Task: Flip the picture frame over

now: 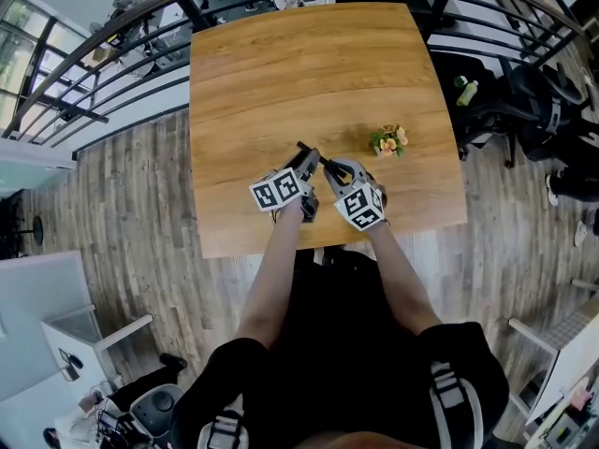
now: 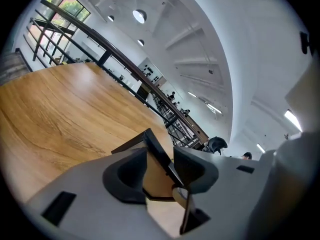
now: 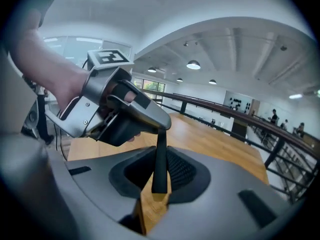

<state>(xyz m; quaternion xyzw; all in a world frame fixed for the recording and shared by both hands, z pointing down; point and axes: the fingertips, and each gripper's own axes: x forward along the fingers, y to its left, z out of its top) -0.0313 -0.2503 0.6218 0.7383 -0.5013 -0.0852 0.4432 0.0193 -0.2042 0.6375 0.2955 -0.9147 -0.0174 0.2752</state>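
The picture frame (image 1: 301, 146), thin and black-edged, stands on edge above the wooden table (image 1: 299, 64) near its front side, between my two grippers. My right gripper (image 1: 332, 168) is shut on it: in the right gripper view the frame's dark edge (image 3: 160, 154) stands upright, pinched between the pads of my right gripper (image 3: 161, 176). The jaws of my left gripper (image 1: 307, 160) stand wide around the frame's other side. In the left gripper view the black edge (image 2: 156, 146) runs between the jaws of my left gripper (image 2: 157, 171), with a gap at the left pad. The frame's faces are mostly hidden.
A small bunch of orange flowers (image 1: 388, 141) lies on the table to the right of the grippers. A dark railing (image 1: 112, 54) runs behind and around the table. Office chairs (image 1: 533, 110) and a green bottle (image 1: 466, 92) stand off the right side.
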